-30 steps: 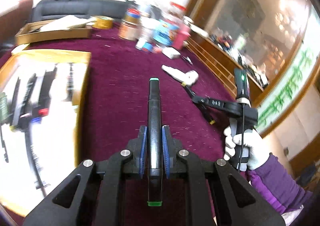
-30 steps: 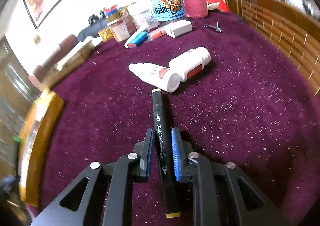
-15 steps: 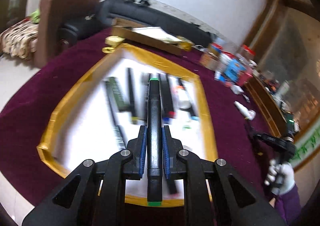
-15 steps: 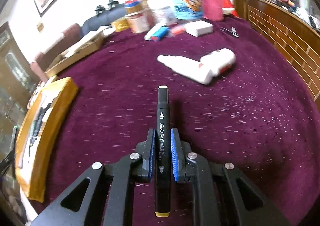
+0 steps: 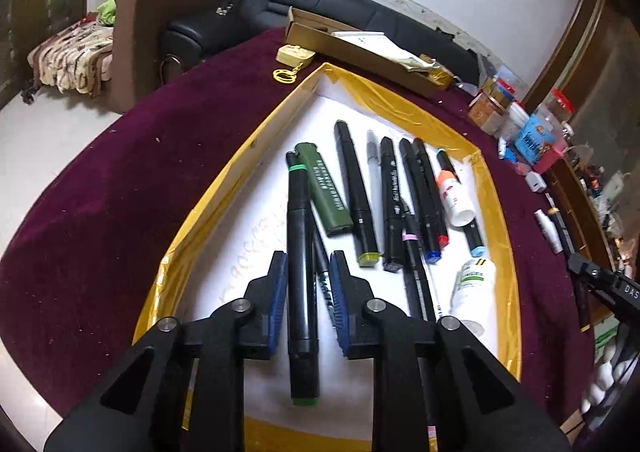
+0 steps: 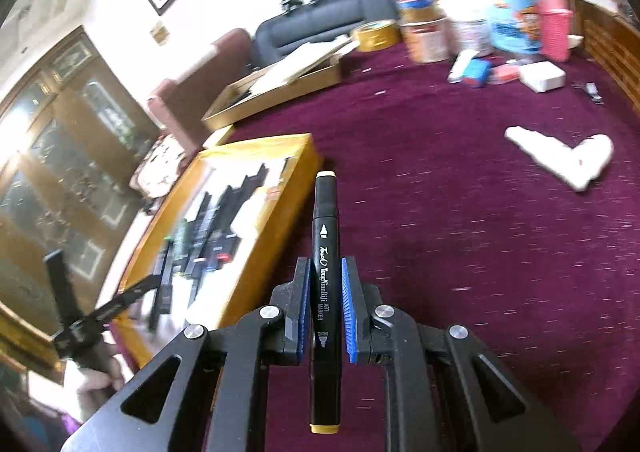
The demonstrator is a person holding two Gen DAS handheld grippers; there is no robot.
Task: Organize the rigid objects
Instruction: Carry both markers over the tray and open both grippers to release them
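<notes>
L gripper (image 5: 307,290) over gold tray (image 5: 494,188), jaws opening, green-cap marker (image 5: 301,252) dropping in. R gripper (image 6: 325,310) clamped on yellow-cap marker (image 6: 325,292); tray next, lay alongside others.

In the left wrist view, part of a dark pen (image 5: 322,276) is hidden behind the green-tipped marker (image 5: 301,260) and the right blue pad (image 5: 338,308). The near rim of the gold-edged tray (image 5: 248,148) is covered by the gripper body. The right gripper (image 5: 608,288) is cut off by the picture's edge — its jaws cannot be seen there. The jars and boxes (image 5: 520,132) at the far right are too small to be told apart.

In the right wrist view, the tray's contents (image 6: 216,236) are smeared by blur; single pens cannot be counted. The white bottles (image 6: 560,156) are blurred into one shape — their labels are unreadable.
</notes>
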